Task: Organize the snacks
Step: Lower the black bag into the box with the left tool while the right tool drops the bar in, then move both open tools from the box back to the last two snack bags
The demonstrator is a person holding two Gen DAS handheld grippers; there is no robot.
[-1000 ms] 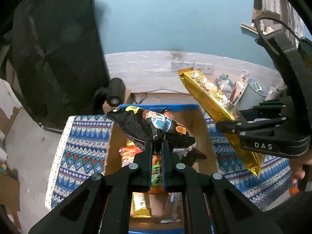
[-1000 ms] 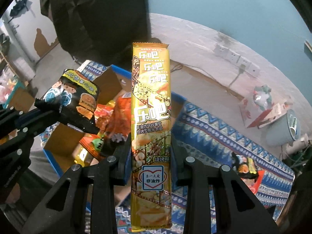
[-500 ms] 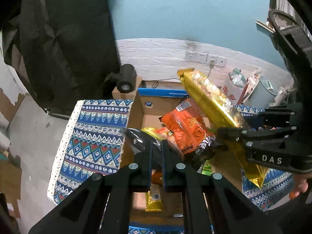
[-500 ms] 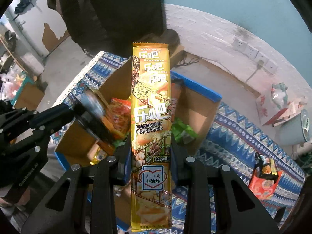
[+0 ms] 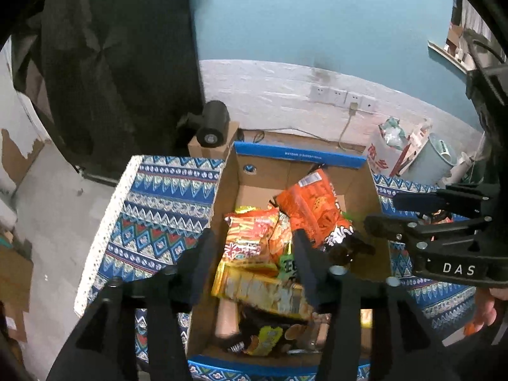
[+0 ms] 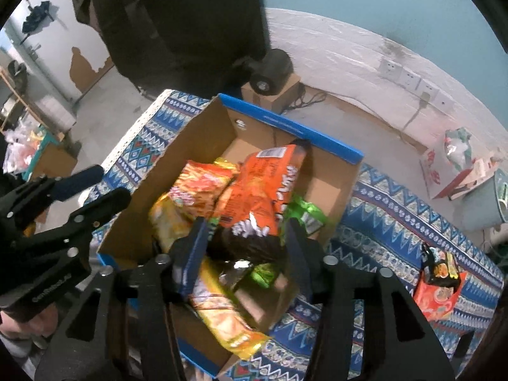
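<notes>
Hovering over the cardboard box (image 5: 374,190) at frame centre, I see my left gripper (image 5: 250,254) opening with nothing between its pads. Snacks (image 5: 254,241) already pile inside. My right gripper (image 6: 246,241) is opening too, its gold packet (image 6: 222,314) dropped across the box's near edge. Lower right, one orange packet (image 6: 439,289) remains on the patterned cloth (image 6: 397,222).
</notes>
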